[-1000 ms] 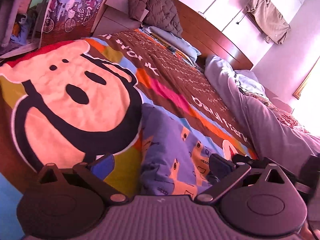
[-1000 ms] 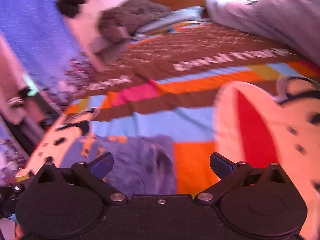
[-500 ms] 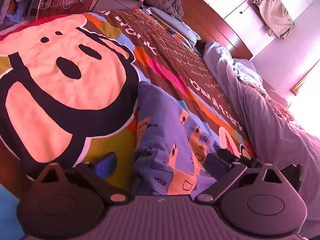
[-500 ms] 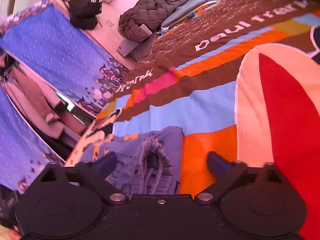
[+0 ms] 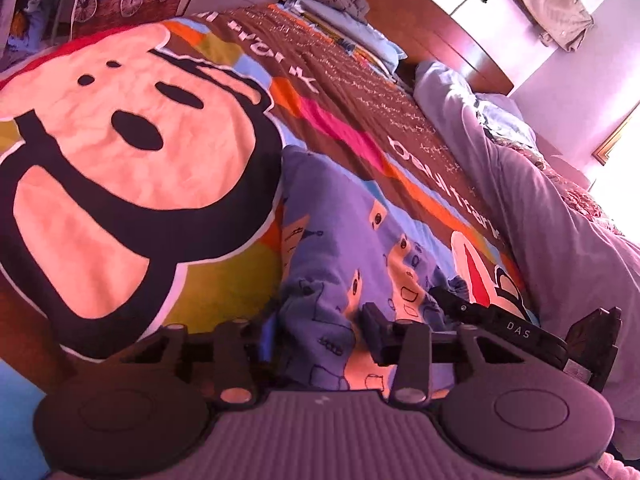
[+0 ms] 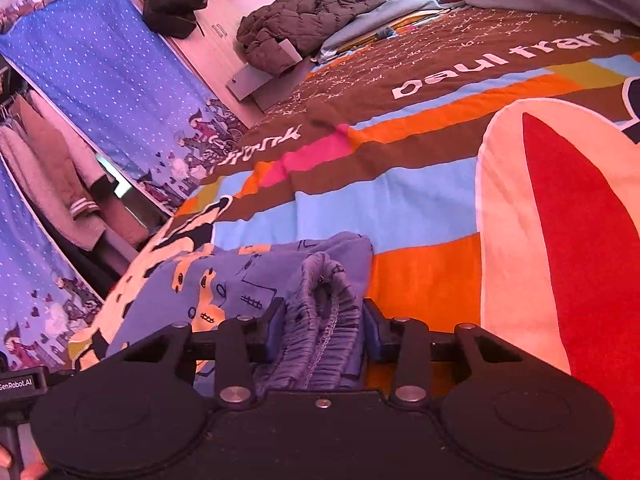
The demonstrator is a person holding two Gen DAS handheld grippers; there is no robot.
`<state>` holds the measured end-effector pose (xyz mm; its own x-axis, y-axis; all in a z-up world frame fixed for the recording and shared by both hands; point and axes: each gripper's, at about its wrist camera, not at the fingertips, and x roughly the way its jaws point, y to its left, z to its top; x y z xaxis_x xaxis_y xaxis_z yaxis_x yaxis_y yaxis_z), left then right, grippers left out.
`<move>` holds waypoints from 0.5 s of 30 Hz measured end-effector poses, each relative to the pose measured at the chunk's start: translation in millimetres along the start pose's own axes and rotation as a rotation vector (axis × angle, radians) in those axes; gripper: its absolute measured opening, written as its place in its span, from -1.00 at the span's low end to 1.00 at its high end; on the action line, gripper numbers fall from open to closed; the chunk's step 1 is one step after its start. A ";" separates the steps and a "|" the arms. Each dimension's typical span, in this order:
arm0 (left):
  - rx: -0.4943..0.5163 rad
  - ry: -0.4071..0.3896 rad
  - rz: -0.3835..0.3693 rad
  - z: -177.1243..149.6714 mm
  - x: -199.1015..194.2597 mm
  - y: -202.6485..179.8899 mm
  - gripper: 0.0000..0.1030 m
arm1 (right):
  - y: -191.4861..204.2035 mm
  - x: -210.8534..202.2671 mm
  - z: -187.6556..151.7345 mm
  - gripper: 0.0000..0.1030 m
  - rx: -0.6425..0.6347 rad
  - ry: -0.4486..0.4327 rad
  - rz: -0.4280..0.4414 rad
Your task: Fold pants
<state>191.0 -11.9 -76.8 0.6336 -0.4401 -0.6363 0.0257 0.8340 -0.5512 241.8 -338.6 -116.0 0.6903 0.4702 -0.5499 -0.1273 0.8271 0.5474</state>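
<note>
The pants are small, blue, with orange cartoon prints, lying flat on a colourful cartoon bedspread. My left gripper is shut on the near edge of the pants fabric. In the right wrist view the pants show their gathered elastic waistband, and my right gripper is shut on that waistband. The right gripper's body also shows in the left wrist view, low at the right beside the pants.
A rumpled lilac duvet lies along the right of the bed. A grey quilted jacket and pillows sit at the wooden headboard. A blue patterned curtain and hanging clothes stand beside the bed.
Both grippers moved down onto the pants and closed: the left on the near edge, the right on the waistband. One second ago both were open above the bed.
</note>
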 end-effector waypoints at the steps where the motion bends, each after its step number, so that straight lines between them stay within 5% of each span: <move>1: -0.006 0.000 -0.002 0.2 -0.1 1.2 -0.12 | 2.4 0.5 0.1 -0.18 -0.009 0.005 -0.013; 8: -0.004 0.010 0.015 0.5 -2.0 0.2 -0.27 | 34.3 3.4 2.5 -0.36 -0.082 0.040 -0.163; 15: -0.021 0.005 0.013 1.0 -5.2 3.9 -0.39 | 93.3 -0.6 -9.4 -0.50 -0.327 0.002 -0.362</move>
<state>188.6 -6.0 -75.1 0.6299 -0.4314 -0.6458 0.0017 0.8323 -0.5543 222.8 -258.8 -70.5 0.7303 0.1352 -0.6697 -0.0966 0.9908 0.0946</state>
